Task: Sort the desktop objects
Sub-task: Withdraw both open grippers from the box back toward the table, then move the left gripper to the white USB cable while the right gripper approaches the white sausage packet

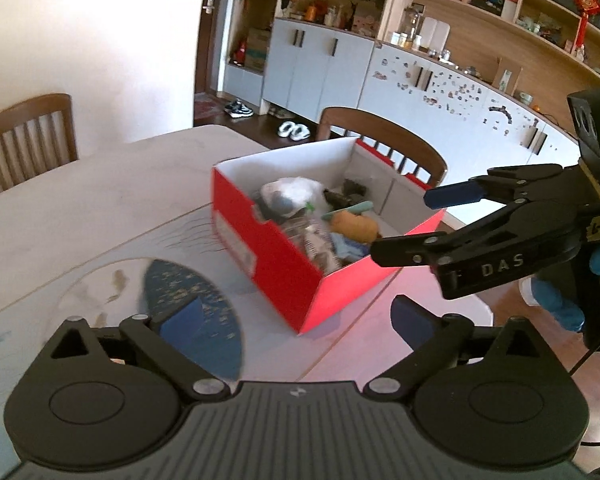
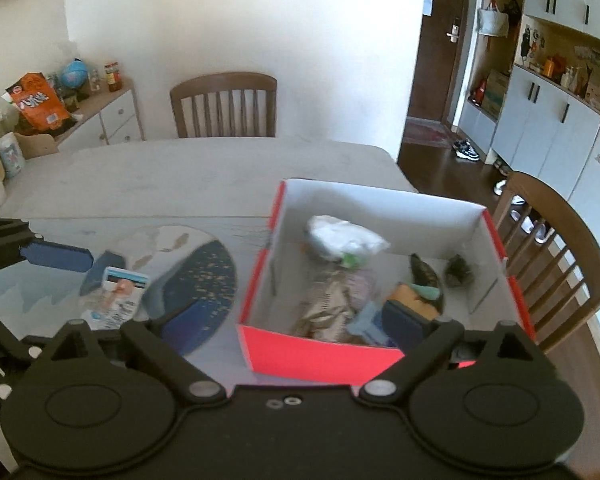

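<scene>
A red cardboard box (image 1: 276, 268) with a white inside stands on the table; it also shows in the right wrist view (image 2: 320, 356). It holds several small things: a white plastic bag (image 2: 344, 236), an orange plush toy (image 1: 354, 226) and dark items (image 2: 424, 274). A small white and blue packet (image 2: 118, 300) lies on the mat left of the box. My left gripper (image 1: 292, 320) is open and empty, in front of the box. My right gripper (image 2: 292, 324) is open and empty over the box's near wall; it shows at the right in the left wrist view (image 1: 400, 224).
A round mat with a dark blue part (image 1: 196, 304) lies on the pale table (image 1: 80, 208). Wooden chairs (image 2: 224, 104) stand at the far side and at the right (image 2: 560, 264). A cabinet with snacks (image 2: 36, 104) is at the far left.
</scene>
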`<state>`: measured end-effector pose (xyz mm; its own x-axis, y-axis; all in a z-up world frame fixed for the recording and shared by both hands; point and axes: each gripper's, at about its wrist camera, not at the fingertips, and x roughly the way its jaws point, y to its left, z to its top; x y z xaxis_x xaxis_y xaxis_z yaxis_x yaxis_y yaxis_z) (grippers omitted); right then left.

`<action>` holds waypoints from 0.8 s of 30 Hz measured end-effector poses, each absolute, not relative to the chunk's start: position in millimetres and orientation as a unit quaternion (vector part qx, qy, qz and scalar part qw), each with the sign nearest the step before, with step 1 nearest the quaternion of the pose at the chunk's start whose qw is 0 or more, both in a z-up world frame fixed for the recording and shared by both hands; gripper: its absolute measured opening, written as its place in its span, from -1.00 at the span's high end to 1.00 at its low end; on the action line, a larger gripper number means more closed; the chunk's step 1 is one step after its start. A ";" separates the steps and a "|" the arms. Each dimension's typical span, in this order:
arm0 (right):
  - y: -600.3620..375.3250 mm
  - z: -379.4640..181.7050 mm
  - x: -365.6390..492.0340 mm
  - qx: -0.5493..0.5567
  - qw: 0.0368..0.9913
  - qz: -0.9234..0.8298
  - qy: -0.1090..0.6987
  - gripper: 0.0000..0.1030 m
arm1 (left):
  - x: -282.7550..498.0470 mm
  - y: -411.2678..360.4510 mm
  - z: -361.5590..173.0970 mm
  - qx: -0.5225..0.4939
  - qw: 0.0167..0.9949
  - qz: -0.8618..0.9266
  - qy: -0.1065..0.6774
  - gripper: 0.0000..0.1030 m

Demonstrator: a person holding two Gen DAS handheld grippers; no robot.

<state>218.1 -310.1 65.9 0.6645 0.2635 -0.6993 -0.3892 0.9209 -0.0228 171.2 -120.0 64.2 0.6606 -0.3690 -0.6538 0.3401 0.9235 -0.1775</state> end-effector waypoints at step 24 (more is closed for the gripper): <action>-196.3 26.3 196.0 -0.088 0.896 0.217 0.378 -0.88 | 87.4 -13.7 -5.4 -0.027 0.912 -0.048 0.407 -0.99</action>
